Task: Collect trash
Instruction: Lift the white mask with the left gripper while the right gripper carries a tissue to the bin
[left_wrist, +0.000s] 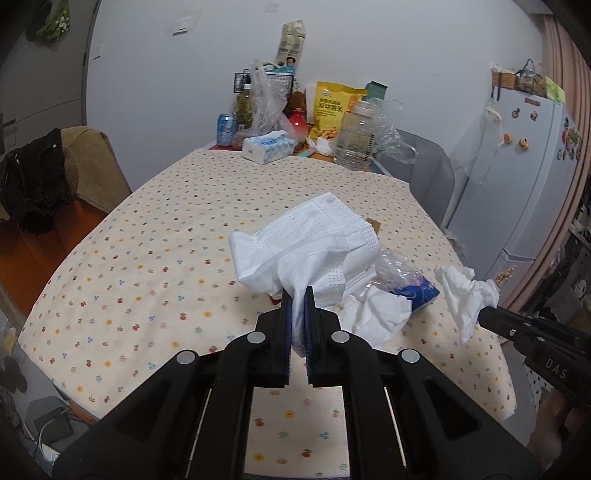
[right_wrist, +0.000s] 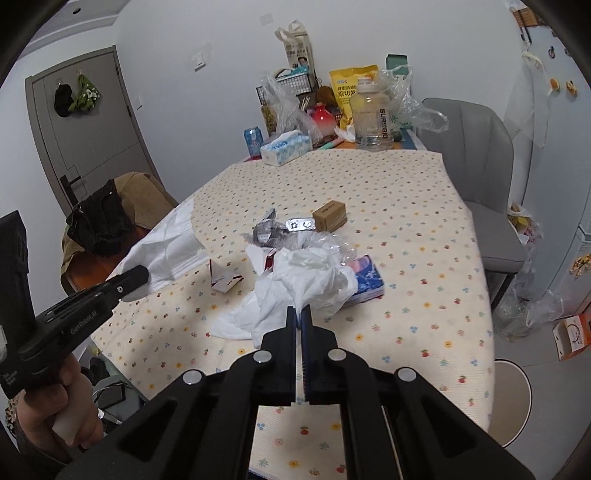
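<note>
Trash lifted over a cream flower-dotted tablecloth on the worktop (right_wrist: 424, 229).
Left tool (left_wrist: 297, 295) grips a white face mask (left_wrist: 306, 243); right tool (right_wrist: 299, 314) pinches crumpled white tissue (right_wrist: 306, 277); a grey chair (right_wrist: 476, 177) stands beside.

On the table: one water bottle (right_wrist: 372, 114), one tissue box (right_wrist: 285, 147), one soda can (right_wrist: 253, 140), one cardboard box (right_wrist: 330, 215).
</note>
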